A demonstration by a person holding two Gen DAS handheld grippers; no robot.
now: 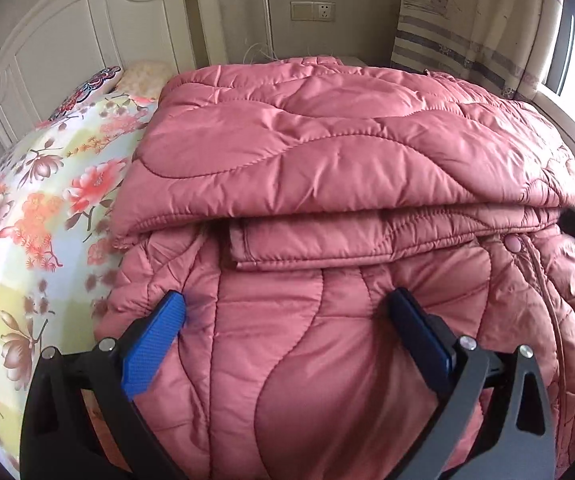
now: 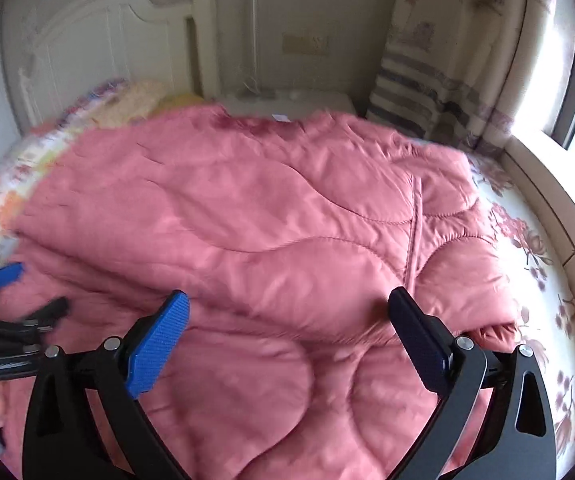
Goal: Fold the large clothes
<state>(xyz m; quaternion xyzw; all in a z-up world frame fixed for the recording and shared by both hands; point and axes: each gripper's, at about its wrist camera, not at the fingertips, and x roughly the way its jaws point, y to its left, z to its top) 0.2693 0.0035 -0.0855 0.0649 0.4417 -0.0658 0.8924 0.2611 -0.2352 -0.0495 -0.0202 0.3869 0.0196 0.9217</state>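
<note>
Fingers (image 1: 175,316) of both grippers stand apart over the coat (image 1: 327,152); press the fold flat, edges aligned.

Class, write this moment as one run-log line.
left gripper: open, over coat | right gripper: open, over coat | pink quilted coat: partly folded on floral bedsheet

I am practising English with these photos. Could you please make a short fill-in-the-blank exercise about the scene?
1. The quilted jacket is ____ in colour.
2. The jacket lies on a bedsheet printed with ____.
3. The jaws of the left tool and the right tool stand ____.
4. The pads on the left tool are ____.

Missing words: pink; flowers; open; blue
</note>
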